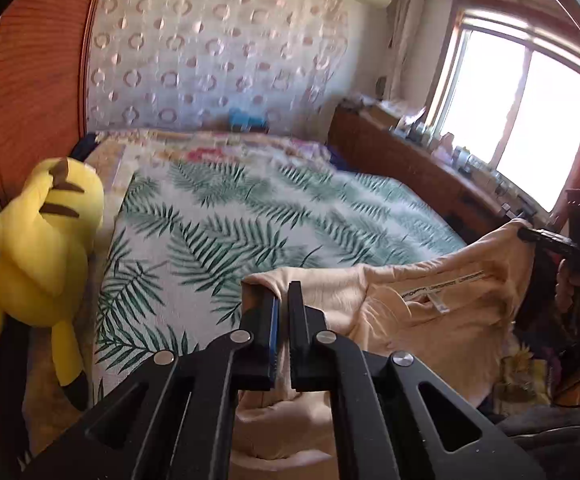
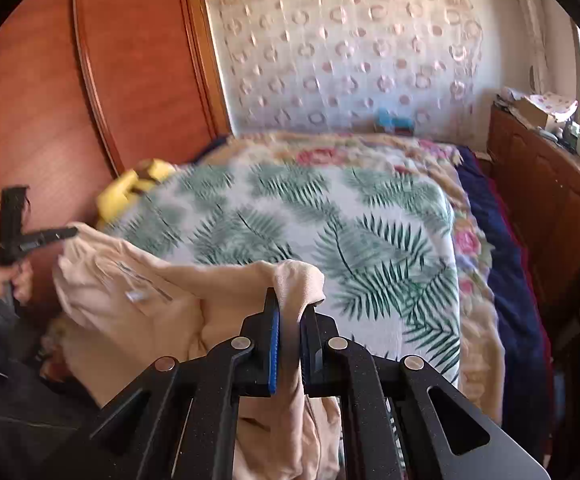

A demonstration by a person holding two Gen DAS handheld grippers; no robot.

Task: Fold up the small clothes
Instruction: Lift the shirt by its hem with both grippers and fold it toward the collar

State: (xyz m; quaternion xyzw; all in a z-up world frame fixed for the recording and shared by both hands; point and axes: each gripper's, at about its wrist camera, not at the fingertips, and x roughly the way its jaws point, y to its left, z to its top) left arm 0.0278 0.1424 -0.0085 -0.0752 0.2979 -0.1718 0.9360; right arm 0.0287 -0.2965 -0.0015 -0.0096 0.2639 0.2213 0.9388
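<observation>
A peach garment point(image 1: 430, 312) hangs in the air between my two grippers, above the near edge of the bed; its inner label faces the cameras. My left gripper point(image 1: 283, 292) is shut on one top corner of the garment. My right gripper point(image 2: 292, 304) is shut on the other top corner point(image 2: 294, 276). The right gripper also shows at the right of the left wrist view point(image 1: 530, 234), and the left gripper at the left of the right wrist view point(image 2: 71, 233). The cloth sags between them and drapes down below both jaws.
A bed with a palm-leaf blanket point(image 1: 249, 220) lies ahead, over a floral cover point(image 2: 470, 240). A yellow plush toy point(image 1: 45, 248) leans by the wooden wardrobe point(image 2: 69, 100). A wooden cabinet point(image 1: 410, 160) with clutter stands under the window. A blue object point(image 2: 394, 122) sits at the headboard.
</observation>
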